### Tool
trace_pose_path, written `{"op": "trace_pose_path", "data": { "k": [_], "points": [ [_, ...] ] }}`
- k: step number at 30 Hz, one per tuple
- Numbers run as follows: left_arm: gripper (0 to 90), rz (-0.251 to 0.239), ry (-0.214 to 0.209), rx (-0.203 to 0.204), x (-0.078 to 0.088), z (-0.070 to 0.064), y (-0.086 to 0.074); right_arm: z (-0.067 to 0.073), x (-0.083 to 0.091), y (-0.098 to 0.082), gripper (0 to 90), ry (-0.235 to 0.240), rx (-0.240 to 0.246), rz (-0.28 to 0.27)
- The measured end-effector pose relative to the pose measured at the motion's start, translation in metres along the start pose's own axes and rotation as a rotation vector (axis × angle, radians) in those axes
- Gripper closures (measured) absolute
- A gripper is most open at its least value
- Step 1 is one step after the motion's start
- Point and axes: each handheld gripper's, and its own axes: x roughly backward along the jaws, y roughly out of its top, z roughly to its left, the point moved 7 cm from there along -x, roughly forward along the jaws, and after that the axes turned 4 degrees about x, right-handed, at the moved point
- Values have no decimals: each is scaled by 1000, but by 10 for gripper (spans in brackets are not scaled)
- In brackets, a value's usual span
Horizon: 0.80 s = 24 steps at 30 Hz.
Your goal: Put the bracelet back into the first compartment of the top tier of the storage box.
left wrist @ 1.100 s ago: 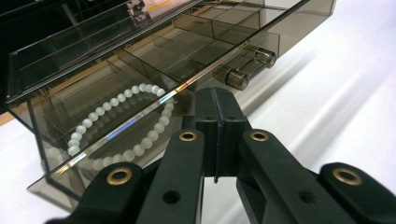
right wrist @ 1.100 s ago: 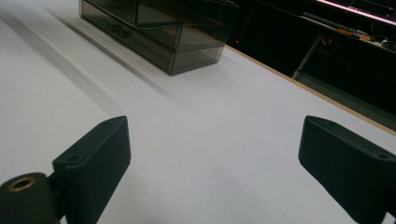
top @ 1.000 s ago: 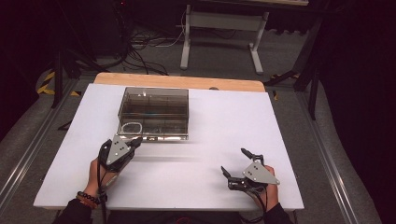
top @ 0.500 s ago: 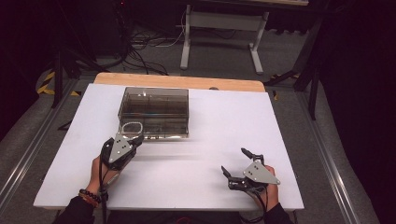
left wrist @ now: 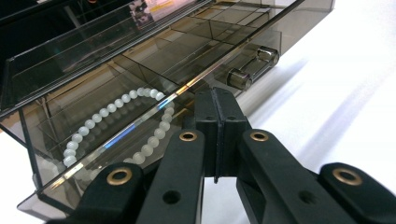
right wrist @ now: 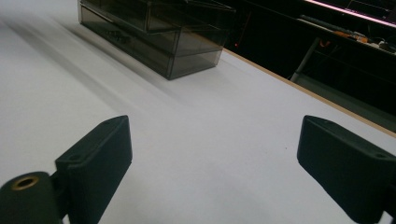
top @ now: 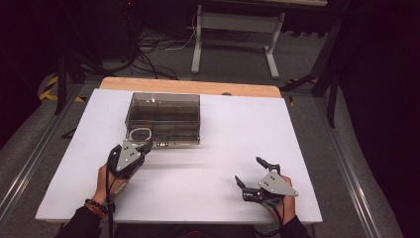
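High view sits above the near edge, looking forward and down over the whole table [top: 208, 144]. The left gripper view is right up against the smoky box [left wrist: 140, 70]; the right gripper view sees that box [right wrist: 154, 28] from farther back, low across the table.

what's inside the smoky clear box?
A white bead bracelet lies in the front corner compartment of the box, near the shut left claw. The other visible compartments look empty; tinted walls blur the far ones.
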Motion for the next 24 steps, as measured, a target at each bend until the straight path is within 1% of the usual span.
{"op": "trace_pose_path", "data": {
  "k": [3,7,12,17,19,24],
  "points": [
    [894,1,1,-2,-2,1,0,-2,-1,0,110,-2,-18,0],
    [894,-1,3,4,-4,2,0,-2,-2,-1,101,-7,-22,10],
    [894,-1,6,0,-5,3,1,-3,-3,-2,98,-6,-20,14],
    [894,-6,4,9,-7,4,2,-1,-4,-3,103,-4,-8,29],
    [894,-6,2,0,-8,3,3,-1,-5,-3,103,-8,-3,33],
    [895,-5,5,1,-10,4,3,-1,-5,-4,105,-5,-1,35]
  ]
}}
